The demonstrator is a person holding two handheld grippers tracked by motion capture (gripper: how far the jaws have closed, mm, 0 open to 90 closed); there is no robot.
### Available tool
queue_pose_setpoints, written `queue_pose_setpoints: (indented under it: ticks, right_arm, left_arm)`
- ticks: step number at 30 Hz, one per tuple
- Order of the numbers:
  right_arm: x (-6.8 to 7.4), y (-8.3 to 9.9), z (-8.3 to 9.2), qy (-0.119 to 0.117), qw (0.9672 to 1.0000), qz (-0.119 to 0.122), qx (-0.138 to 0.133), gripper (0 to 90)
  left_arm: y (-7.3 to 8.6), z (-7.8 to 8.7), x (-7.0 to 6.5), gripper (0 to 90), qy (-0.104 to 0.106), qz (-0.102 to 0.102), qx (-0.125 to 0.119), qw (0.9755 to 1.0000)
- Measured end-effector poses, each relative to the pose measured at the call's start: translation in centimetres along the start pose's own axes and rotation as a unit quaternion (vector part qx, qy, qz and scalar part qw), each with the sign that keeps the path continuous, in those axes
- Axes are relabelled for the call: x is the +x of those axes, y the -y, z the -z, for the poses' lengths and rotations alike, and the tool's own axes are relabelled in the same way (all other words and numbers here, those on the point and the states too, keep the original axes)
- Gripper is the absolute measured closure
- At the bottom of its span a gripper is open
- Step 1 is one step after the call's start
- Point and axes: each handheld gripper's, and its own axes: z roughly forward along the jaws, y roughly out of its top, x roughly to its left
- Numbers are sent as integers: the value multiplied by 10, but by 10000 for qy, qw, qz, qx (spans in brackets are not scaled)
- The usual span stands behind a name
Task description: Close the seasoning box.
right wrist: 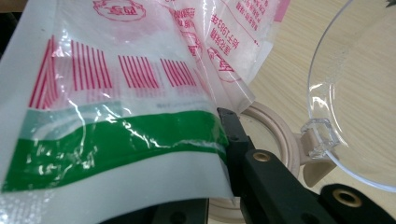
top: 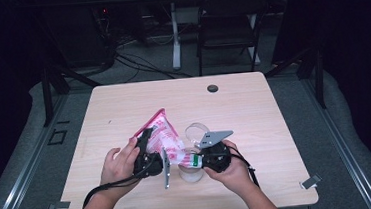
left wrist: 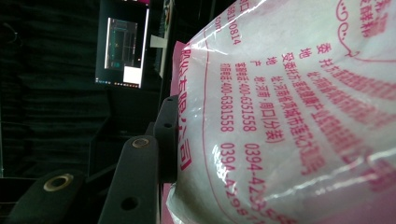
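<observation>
Both hands are tilting the pink-printed bag (top: 162, 136) over the open jar (top: 191, 171) near the bench's (top: 253, 104) front edge, left gripper (top: 149, 143) clenched on its upper side, right gripper (top: 196, 160) pinching its lower corner; pouring steadily, mouth kept centred above the rim, should avoid spills.

both forearms reach in from the near edge, hands close together. left gripper (top: 149, 142) angled up and away, jaws partly closed on a bag. right gripper (top: 198, 159) points left, jaws pinched on it.
</observation>
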Motion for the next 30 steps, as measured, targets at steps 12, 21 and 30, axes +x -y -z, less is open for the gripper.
queue_pose_setpoints:
  ticks: [12, 21, 30]
  right_arm:
    - [0, 0, 1, 15, 10000, 8, -7, 900]
    - [-1, 0, 1, 14, 10000, 8, 6, 900]
    - [0, 0, 0, 21, 10000, 10, 8, 900]
  left_arm:
    - [-3, 1, 3, 620, -60, -36, -38, 10000]
    - [-3, 1, 3, 620, -25, -14, -29, 10000]
    - [-3, 1, 3, 620, -35, -40, -38, 10000]
